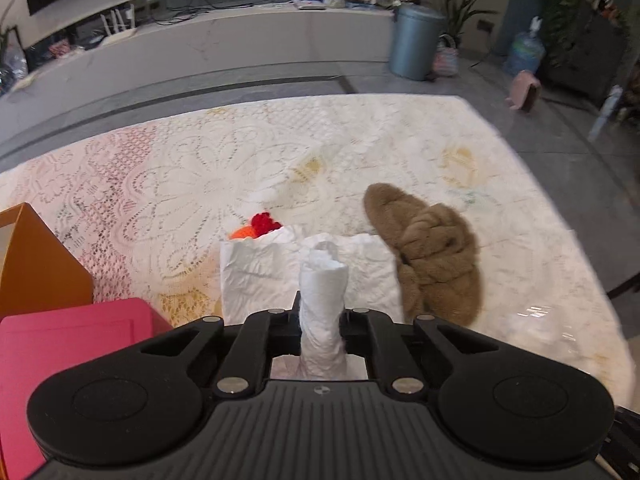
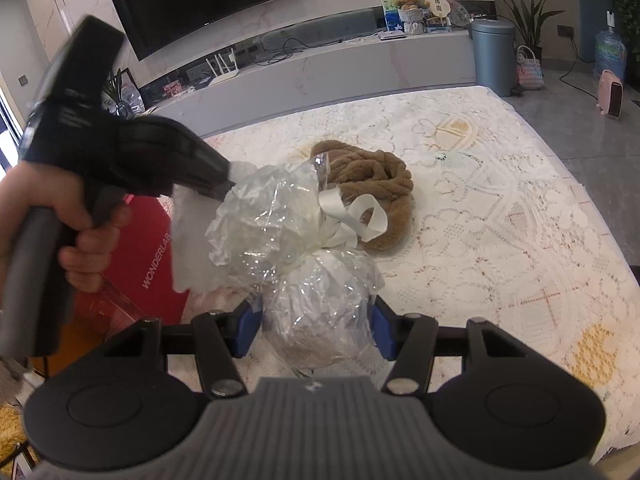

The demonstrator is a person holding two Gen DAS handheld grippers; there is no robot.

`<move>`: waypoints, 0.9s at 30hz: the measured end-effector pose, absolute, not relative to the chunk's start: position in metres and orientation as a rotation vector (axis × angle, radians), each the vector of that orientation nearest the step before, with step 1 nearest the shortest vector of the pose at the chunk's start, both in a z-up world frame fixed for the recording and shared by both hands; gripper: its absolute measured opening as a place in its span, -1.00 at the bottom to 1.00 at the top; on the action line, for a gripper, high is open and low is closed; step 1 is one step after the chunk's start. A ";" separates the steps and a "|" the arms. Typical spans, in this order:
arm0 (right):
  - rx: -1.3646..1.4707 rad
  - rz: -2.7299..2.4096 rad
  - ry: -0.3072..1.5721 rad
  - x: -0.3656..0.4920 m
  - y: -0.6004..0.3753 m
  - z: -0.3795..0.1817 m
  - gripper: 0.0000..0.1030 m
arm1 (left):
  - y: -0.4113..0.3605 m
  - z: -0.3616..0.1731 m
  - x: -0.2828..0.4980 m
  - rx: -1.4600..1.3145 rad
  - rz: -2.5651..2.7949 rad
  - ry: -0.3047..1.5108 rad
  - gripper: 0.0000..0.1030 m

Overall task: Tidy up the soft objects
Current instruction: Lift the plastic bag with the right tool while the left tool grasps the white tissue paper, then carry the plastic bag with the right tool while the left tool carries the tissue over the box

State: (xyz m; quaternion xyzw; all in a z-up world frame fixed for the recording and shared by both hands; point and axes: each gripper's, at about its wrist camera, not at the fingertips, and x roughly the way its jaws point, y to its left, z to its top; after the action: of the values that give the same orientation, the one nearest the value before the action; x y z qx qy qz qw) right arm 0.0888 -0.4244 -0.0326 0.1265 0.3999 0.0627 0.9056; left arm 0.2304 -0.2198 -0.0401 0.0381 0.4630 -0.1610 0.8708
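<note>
A wrapped bouquet in white paper and clear cellophane (image 2: 280,216) with a cream ribbon (image 2: 352,216) is held over the lace-covered table. My right gripper (image 2: 316,320) is shut on its lower stem end, blue pads (image 2: 380,328) pressing each side. My left gripper (image 1: 322,320) is shut on a twisted fold of the bouquet's white paper (image 1: 322,304); it also shows in the right wrist view (image 2: 224,184) at the wrapper's top edge. Red and orange knitted flowers (image 1: 260,226) peek past the paper. A brown fluffy slipper (image 1: 432,256) lies just right of the bouquet.
A pink box (image 1: 68,360) and an orange box (image 1: 36,268) stand at the table's left edge; the pink one reads WONDERLAB (image 2: 148,248). The lace tablecloth (image 1: 200,168) covers the table. Beyond it are a grey bin (image 1: 416,40) and a TV bench.
</note>
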 end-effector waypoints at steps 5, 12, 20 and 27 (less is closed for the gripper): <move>0.281 0.126 0.812 0.087 -0.428 -0.032 0.10 | -0.206 -0.011 0.206 0.029 -0.434 0.924 -0.81; 0.313 0.171 0.772 0.084 -0.427 -0.023 0.10 | -0.194 0.037 0.181 -0.004 -0.493 0.837 -0.81; 0.359 0.223 0.731 0.082 -0.427 -0.016 0.10 | -0.175 0.084 0.166 -0.044 -0.485 0.751 -0.80; 0.361 0.257 0.664 0.074 -0.418 0.007 0.10 | -0.149 0.121 0.156 -0.109 -0.491 0.680 -0.80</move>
State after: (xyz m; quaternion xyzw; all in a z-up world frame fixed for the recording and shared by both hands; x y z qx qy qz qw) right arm 0.0737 -0.4178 0.0069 0.1759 0.3230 0.1250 0.9215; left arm 0.1559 -0.1486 0.1210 -0.0529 0.3299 -0.2381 0.9120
